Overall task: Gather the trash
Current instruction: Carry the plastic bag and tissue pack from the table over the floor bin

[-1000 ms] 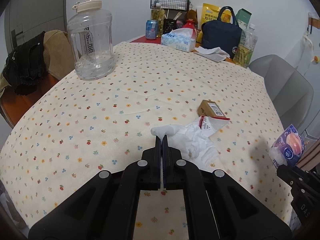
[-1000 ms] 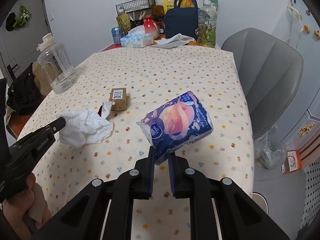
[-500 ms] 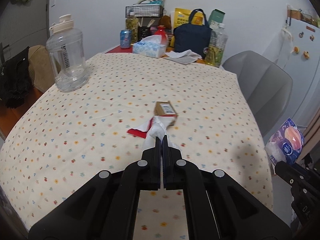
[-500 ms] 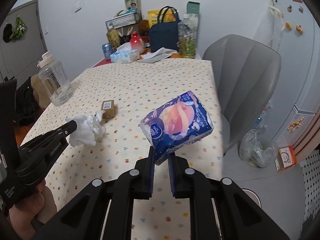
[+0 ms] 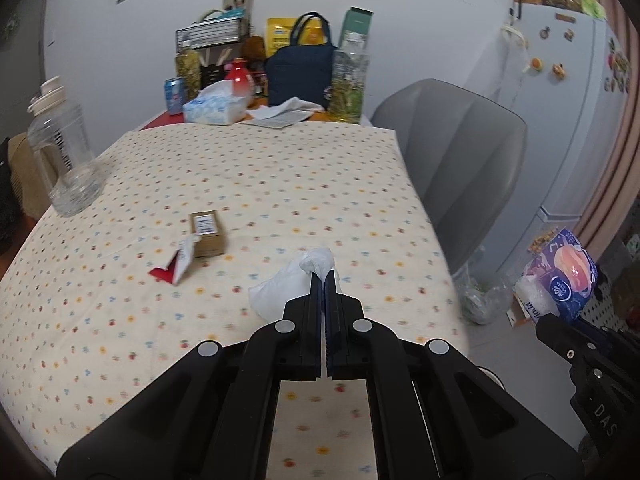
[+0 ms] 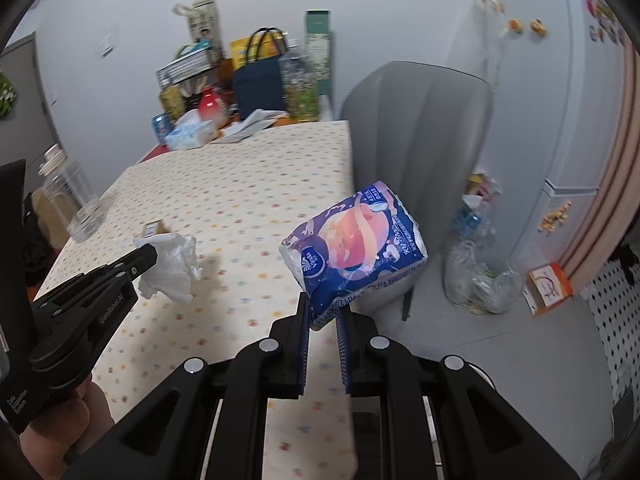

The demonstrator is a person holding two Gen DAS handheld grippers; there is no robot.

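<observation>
My left gripper point(image 5: 324, 276) is shut on a crumpled white tissue point(image 5: 288, 288) and holds it above the table's near right part; the tissue also shows in the right wrist view point(image 6: 172, 264). My right gripper point(image 6: 323, 312) is shut on a purple tissue pack point(image 6: 352, 252), held in the air past the table's right edge; the pack shows at the right of the left wrist view point(image 5: 560, 276). A small brown box point(image 5: 206, 233) and a red-and-white wrapper point(image 5: 174, 266) lie on the flowered tablecloth point(image 5: 260, 184).
A clear water jug point(image 5: 64, 164) stands at the table's left edge. A tissue box point(image 5: 214, 106), a can, jars and a navy bag point(image 5: 300, 74) crowd the far end. A grey chair point(image 5: 460, 160) stands right of the table. A clear trash bag point(image 6: 476, 280) sits on the floor by the fridge point(image 6: 560, 100).
My left gripper has lifted the tissue off the table and swung right, leaving the box and wrapper behind. My right gripper has carried the pack right, past the table edge towards the floor.
</observation>
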